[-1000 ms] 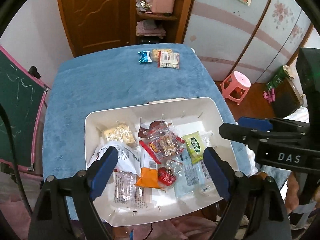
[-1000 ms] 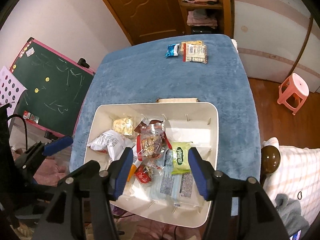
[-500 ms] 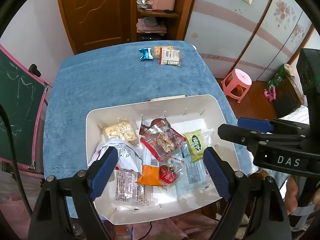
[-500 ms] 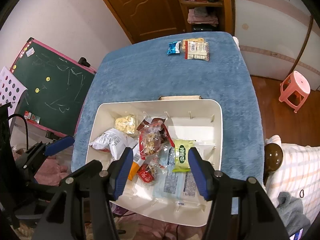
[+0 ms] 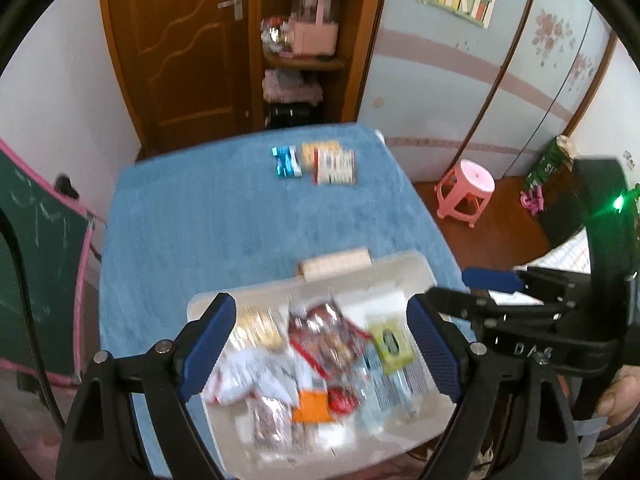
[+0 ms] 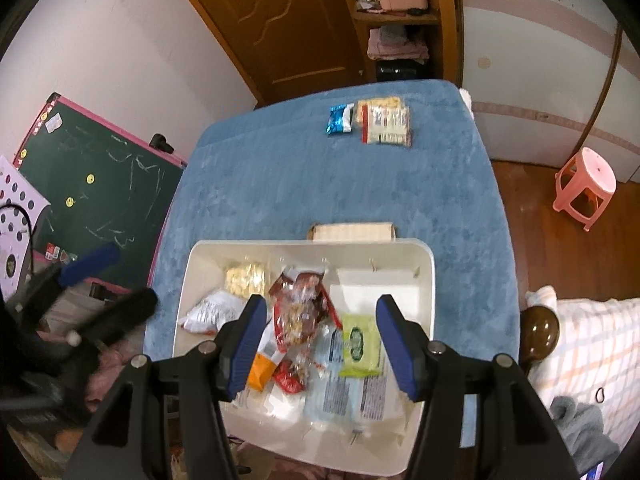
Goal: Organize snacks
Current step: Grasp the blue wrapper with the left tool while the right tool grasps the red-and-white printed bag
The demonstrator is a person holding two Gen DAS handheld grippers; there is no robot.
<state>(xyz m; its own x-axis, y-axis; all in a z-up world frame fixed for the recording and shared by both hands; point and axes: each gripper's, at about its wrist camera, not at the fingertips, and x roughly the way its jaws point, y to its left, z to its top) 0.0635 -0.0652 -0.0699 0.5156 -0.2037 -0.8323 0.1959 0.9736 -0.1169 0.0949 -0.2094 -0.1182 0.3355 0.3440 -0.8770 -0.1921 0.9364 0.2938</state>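
Note:
A white bin [image 6: 424, 276] [image 5: 404, 264] full of mixed snack packets stands at the near edge of the blue-covered table [image 6: 320, 184]. It holds a green packet [image 6: 360, 344], a red-edged clear bag [image 6: 300, 312], a white bag [image 6: 212, 314] and several more. A blue packet [image 6: 340, 118], a yellow one [image 6: 378, 103] and a white-and-red one [image 6: 386, 125] lie at the table's far end. My left gripper [image 5: 320, 348] and my right gripper [image 6: 320, 344] both hang open and empty above the bin.
A green chalkboard [image 6: 96, 184] leans left of the table. A pink stool [image 6: 584, 184] stands on the wooden floor at the right. A wooden door and a shelf with a pink basket [image 5: 316, 36] are behind. Bedding [image 6: 592, 344] lies at the right.
Both grippers have tilted up and drawn back, so the bin sits lower in view and more of the room shows. The left view is motion-blurred. The snacks have not moved.

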